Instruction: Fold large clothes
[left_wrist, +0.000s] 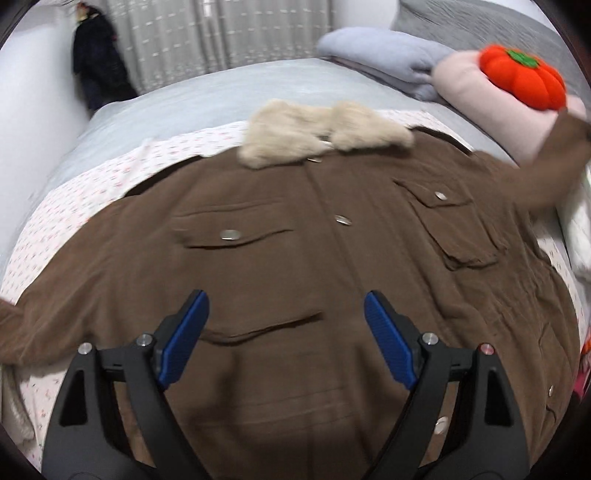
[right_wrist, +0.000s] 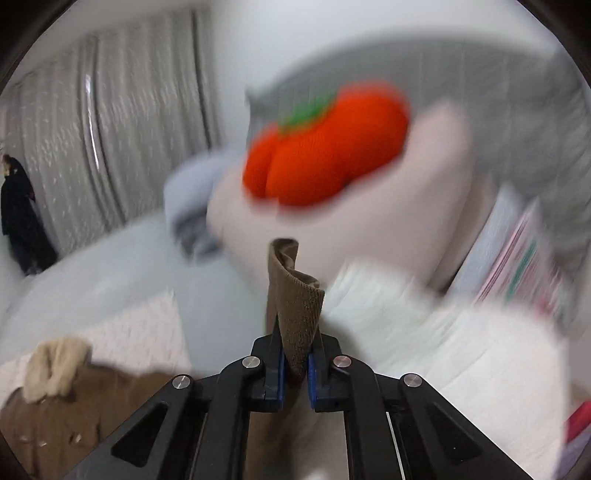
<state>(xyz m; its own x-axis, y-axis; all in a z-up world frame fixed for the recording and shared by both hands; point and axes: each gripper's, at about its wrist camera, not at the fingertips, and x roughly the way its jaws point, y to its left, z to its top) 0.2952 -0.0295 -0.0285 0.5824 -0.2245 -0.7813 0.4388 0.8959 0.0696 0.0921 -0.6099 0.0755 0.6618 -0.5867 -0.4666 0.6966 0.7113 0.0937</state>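
Note:
A brown jacket (left_wrist: 295, 266) with a cream fur collar (left_wrist: 325, 133) lies front up on a bed, buttons shut. My left gripper (left_wrist: 286, 339) is open and empty, hovering over the jacket's lower front. The jacket's right sleeve (left_wrist: 554, 162) is lifted toward the upper right. My right gripper (right_wrist: 295, 363) is shut on the brown sleeve cuff (right_wrist: 295, 295) and holds it up in the air. The jacket body (right_wrist: 55, 417) shows at the lower left of the right wrist view.
A floral sheet (left_wrist: 74, 206) lies under the jacket on the grey bed (left_wrist: 207, 96). An orange pumpkin plush (left_wrist: 524, 77) sits on a pink pillow (left_wrist: 465, 85) beside a folded grey blanket (left_wrist: 380, 55). White bedding (right_wrist: 443, 332) lies at the right. Curtains (left_wrist: 221, 33) hang behind.

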